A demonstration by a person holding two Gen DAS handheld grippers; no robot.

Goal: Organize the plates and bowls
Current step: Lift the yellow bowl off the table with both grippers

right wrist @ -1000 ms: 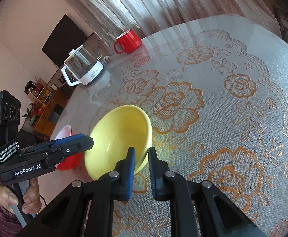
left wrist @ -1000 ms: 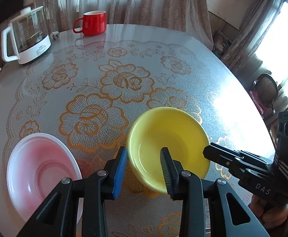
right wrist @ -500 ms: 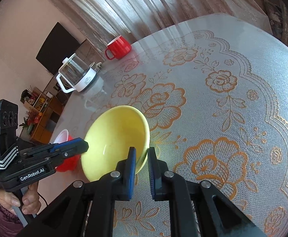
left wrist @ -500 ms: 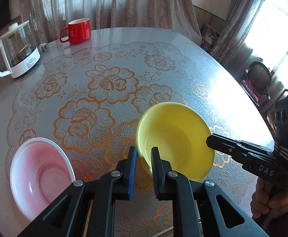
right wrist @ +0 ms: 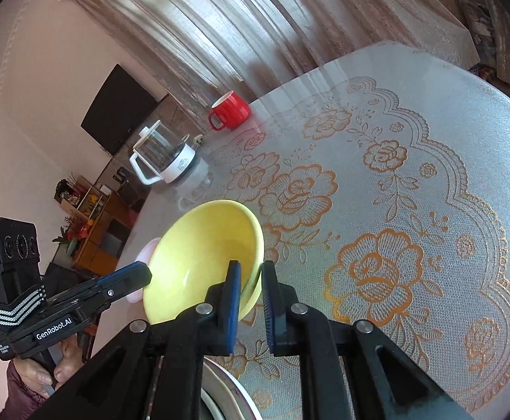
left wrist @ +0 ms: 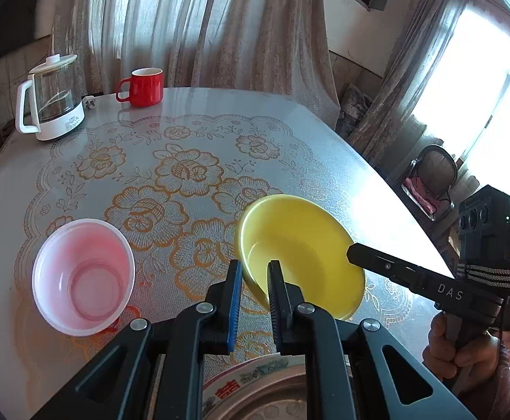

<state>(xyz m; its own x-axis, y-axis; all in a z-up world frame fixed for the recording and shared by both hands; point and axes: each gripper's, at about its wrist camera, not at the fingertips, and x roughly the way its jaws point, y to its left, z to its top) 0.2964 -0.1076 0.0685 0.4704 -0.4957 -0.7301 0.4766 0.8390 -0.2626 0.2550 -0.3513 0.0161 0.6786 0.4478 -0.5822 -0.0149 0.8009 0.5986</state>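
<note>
Two grippers (left wrist: 254, 273) (right wrist: 249, 274) — yellow bowl (left wrist: 300, 255) rim

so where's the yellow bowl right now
The yellow bowl is near the table's front edge, gripped on opposite rims by the left gripper and right gripper. In the left wrist view the pink bowl sits to its left.

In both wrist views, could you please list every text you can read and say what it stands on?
"DAS": side of the right gripper.
"GenRobot.AI": side of the left gripper; the small print beside it is too small to read.
Red characters on the plate rim: partly hidden, unreadable.
Print on the kettle base: too small.
</note>
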